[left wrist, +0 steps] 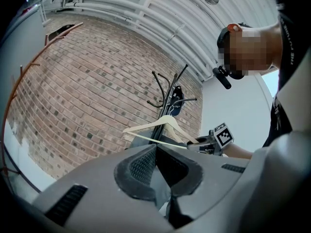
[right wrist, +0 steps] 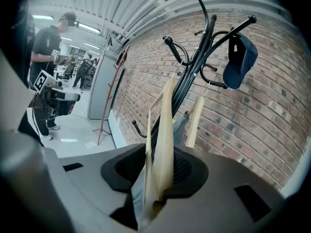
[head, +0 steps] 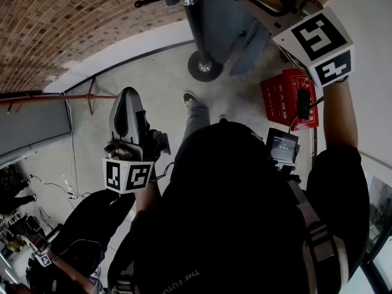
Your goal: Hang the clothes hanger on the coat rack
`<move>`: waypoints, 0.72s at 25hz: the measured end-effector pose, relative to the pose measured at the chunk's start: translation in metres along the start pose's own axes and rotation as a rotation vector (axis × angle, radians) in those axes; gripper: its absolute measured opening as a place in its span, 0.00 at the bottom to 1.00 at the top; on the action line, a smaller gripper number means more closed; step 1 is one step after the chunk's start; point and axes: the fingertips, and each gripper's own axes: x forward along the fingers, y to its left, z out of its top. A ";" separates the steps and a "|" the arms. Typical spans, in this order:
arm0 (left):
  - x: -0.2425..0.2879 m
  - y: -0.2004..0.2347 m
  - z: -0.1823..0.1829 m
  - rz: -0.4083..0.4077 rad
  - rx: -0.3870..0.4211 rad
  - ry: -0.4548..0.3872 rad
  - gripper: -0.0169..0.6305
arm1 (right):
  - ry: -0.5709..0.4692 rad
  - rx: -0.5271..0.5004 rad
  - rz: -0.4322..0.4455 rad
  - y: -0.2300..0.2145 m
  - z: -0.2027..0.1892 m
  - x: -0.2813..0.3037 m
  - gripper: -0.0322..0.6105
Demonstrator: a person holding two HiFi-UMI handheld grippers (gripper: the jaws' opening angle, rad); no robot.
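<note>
My right gripper (right wrist: 158,176) is shut on a pale wooden clothes hanger (right wrist: 164,130), held up high against the black coat rack (right wrist: 192,67). The hanger's wire hook (right wrist: 176,72) is close under one of the rack's arms; I cannot tell whether it rests on it. In the left gripper view the same hanger (left wrist: 163,126) shows side-on in front of the rack (left wrist: 167,93). My left gripper (left wrist: 156,165) is shut with nothing in it, held low and away from the rack. In the head view it (head: 127,133) is at the left, and the right gripper's marker cube (head: 318,45) is at the top right.
A blue cap (right wrist: 240,59) hangs on an upper arm of the rack. A second wooden hanger (right wrist: 196,118) with a garment hangs behind. The rack's round base (head: 205,66) stands on the floor by the brick wall (head: 73,23). A red box (head: 286,97) lies nearby. People stand far off.
</note>
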 end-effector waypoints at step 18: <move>-0.001 -0.015 0.003 -0.027 -0.002 -0.010 0.06 | -0.186 -0.034 -0.127 0.009 0.016 -0.064 0.24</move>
